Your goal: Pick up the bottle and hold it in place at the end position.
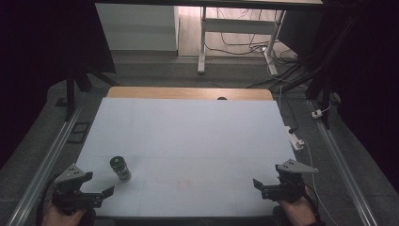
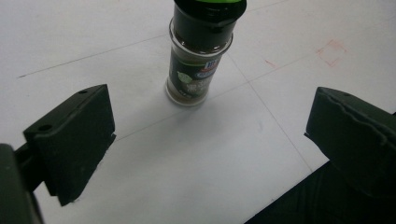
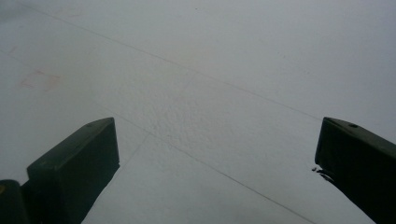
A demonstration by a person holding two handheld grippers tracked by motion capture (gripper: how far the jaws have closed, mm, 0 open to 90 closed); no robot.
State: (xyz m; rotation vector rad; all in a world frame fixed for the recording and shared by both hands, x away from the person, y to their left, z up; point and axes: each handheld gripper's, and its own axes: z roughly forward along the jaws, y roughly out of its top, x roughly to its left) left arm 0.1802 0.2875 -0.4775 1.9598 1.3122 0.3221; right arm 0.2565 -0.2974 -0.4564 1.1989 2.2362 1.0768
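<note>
A small spice jar (image 1: 121, 168) with a dark cap and a dark label stands upright on the white table (image 1: 188, 136), near its front left. In the left gripper view the spice jar (image 2: 198, 51) sits just ahead of the wide-apart jaws, untouched. My left gripper (image 1: 101, 193) is open at the front left corner, a little below and left of the jar. My right gripper (image 1: 263, 186) is open at the front right corner. In the right gripper view its jaws stand far apart over bare white table (image 3: 210, 93), with nothing between them.
Thin pencil lines and a faint red square mark (image 1: 182, 184) cross the white sheet. A wooden strip (image 1: 188, 92) edges the far side. A white power strip (image 1: 295, 140) and cables lie off the right edge. Metal rails (image 1: 44, 160) run along both sides.
</note>
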